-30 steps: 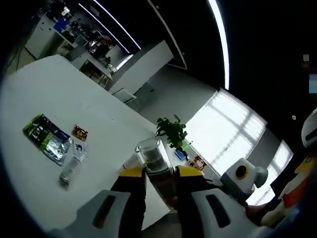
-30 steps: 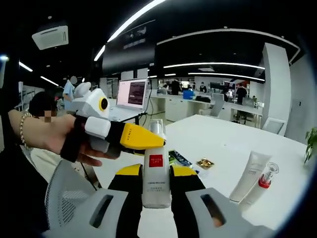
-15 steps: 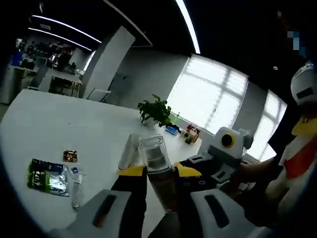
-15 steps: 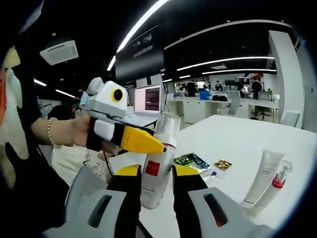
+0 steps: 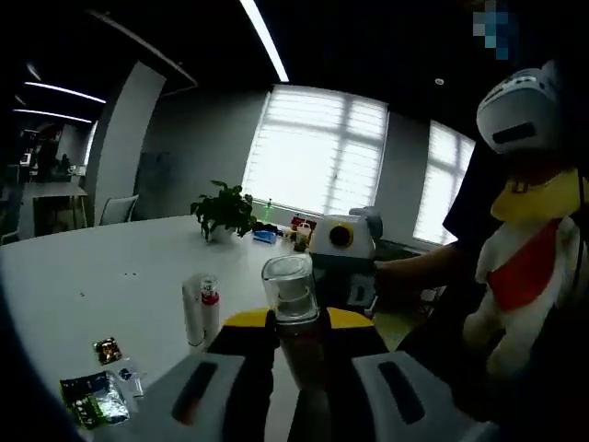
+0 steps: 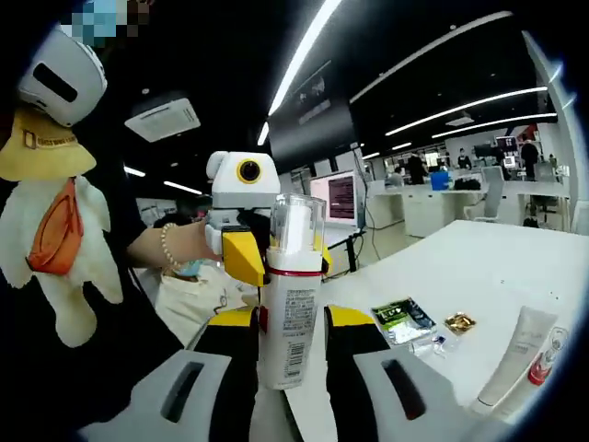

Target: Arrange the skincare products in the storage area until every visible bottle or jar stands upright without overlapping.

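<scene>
Grippers both pinch the white pump bottle with clear cap (image 6: 290, 295): right gripper (image 6: 291, 318) its body, left gripper (image 5: 296, 318) its cap end; white table (image 6: 479, 267) at 3 o'clock.

White pump bottle (image 6: 289, 299) upright, airborne; tubes (image 6: 521, 356) lying on table.

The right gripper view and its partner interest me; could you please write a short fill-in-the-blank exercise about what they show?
1. The right gripper is shut on a white ____ with a clear cap.
2. On the white table, a white tube lies beside a slim bottle with a ____ collar.
3. A green potted ____ stands at the table's far edge in the left gripper view.
4. The left gripper holds a bottle with a ____ cap.

Missing words: bottle; red; plant; clear
</scene>
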Tool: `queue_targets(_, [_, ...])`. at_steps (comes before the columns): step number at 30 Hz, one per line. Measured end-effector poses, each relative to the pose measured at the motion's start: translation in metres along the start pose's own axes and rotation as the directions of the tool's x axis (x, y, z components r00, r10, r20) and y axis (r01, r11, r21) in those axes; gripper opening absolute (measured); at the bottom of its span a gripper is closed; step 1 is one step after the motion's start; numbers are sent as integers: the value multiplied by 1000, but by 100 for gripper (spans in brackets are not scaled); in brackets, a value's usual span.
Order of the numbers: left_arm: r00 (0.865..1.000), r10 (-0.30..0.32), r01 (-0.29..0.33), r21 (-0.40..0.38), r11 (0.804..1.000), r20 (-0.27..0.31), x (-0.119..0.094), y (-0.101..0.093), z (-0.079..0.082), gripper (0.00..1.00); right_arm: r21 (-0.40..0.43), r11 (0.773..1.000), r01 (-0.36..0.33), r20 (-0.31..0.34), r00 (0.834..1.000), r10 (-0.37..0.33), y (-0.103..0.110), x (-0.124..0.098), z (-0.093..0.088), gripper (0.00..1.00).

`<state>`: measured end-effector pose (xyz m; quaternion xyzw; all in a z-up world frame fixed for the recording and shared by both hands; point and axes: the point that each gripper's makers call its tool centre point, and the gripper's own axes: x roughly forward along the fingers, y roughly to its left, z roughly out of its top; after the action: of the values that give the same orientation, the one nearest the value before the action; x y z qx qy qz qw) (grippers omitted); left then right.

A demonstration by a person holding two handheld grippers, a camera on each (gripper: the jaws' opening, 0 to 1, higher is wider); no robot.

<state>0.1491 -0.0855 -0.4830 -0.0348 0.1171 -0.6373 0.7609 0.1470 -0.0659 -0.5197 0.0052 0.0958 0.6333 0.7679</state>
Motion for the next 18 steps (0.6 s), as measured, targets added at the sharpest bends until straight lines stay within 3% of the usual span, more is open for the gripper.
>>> queue_targets(10, [995, -9, 17, 86, 996, -95, 10, -4, -7, 14, -88, 996, 20, -53, 998, -25, 0, 1, -10, 23])
queue_targets(18, [985, 0, 15, 90, 996, -171, 16, 0, -26, 14, -165, 985, 44, -124, 990, -65, -6, 4, -30, 22])
